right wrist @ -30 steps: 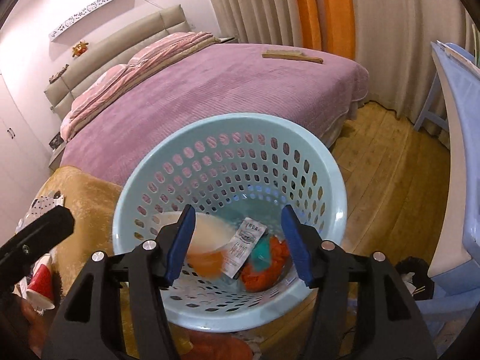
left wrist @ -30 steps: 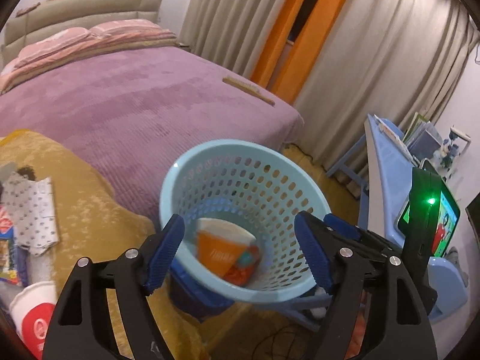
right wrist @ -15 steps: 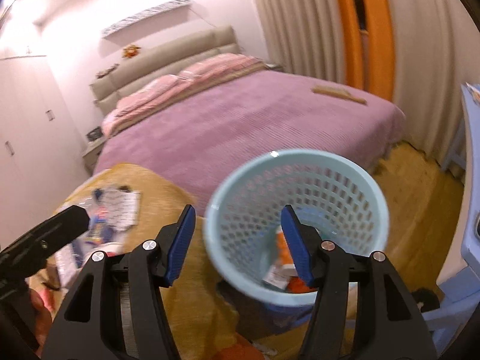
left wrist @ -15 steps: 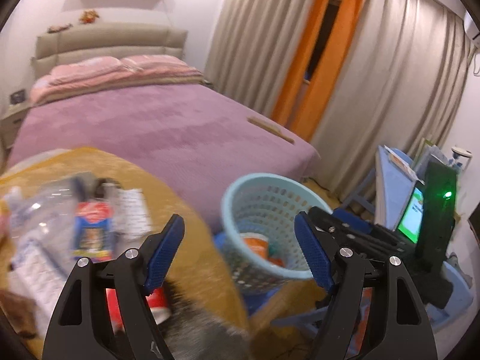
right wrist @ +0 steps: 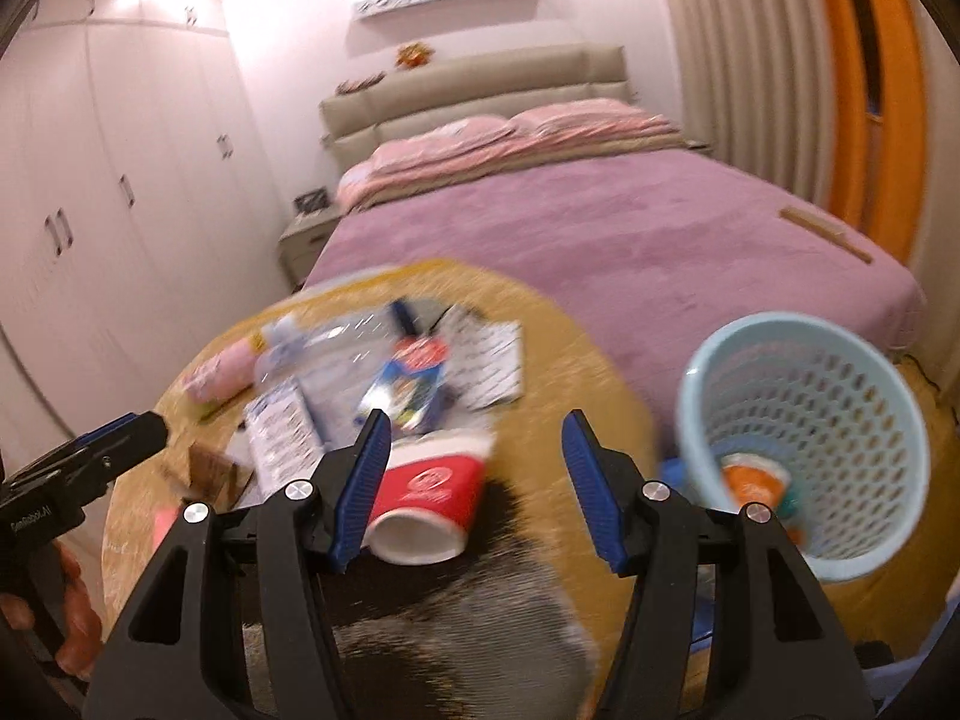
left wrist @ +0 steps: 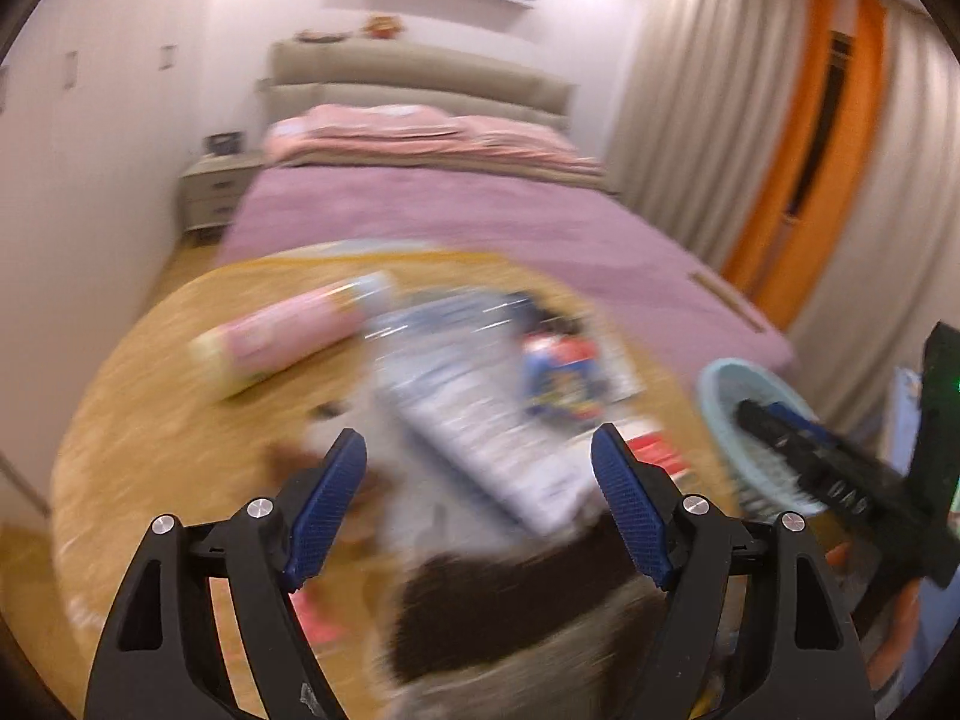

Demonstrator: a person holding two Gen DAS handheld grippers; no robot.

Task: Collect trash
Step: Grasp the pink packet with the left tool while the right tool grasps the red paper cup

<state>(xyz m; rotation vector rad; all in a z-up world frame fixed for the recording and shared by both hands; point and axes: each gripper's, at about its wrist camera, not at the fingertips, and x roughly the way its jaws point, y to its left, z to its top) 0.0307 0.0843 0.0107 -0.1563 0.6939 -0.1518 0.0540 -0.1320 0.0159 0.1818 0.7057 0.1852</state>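
Note:
Litter lies on a round table under a yellow cloth (right wrist: 558,360): a red paper cup (right wrist: 429,495) on its side, a blue snack packet (right wrist: 411,381), clear plastic wrappers (left wrist: 474,408) and a pink tube (left wrist: 288,336). My right gripper (right wrist: 474,480) stands open above the table, the red cup just beyond its left finger. My left gripper (left wrist: 480,501) is open over the blurred wrappers, holding nothing. The pale blue basket (right wrist: 804,438) stands right of the table with an orange cup (right wrist: 750,483) and other scraps inside.
A bed with a purple cover (right wrist: 600,228) fills the space behind the table, a wooden stick (right wrist: 825,234) lying on it. White wardrobes (right wrist: 90,198) line the left wall; curtains (right wrist: 780,60) hang at right. A dark furry patch (right wrist: 432,630) lies at the table's near edge.
Both grippers have swung left from over the basket to over the table. The basket now sits at the right of both views. Both stayed open.

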